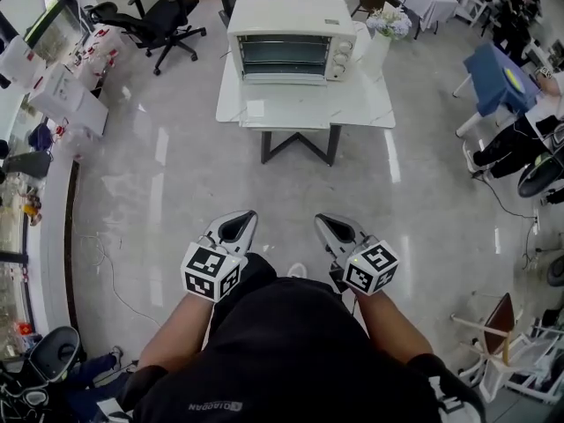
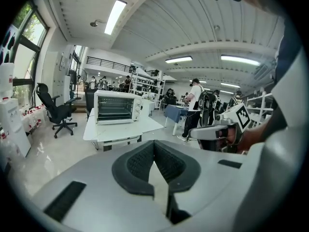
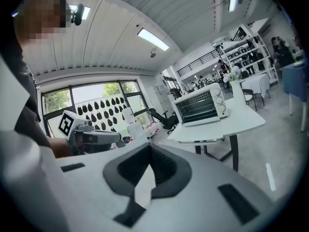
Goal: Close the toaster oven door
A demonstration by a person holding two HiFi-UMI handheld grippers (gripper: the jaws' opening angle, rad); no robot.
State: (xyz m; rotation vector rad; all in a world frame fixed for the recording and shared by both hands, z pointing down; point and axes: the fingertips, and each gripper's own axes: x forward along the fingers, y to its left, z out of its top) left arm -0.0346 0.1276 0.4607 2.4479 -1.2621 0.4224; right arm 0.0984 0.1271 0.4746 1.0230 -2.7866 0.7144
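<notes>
Your toaster oven (image 1: 291, 38) sits at the back of the white table (image 1: 352, 104). It is cream-coloured, with its glass door (image 1: 283, 57) across the left of the front and its knobs (image 1: 342, 60) stacked on the right. The door looks upright and flush with the front, though from this far off you can't be sure it is fully shut. Your left gripper (image 1: 240, 222) hangs over the floor well short of the table's near edge, jaws pressed together with nothing between them. Your right gripper (image 1: 331, 224) is beside it, just as far from the table, likewise clenched and empty.
</notes>
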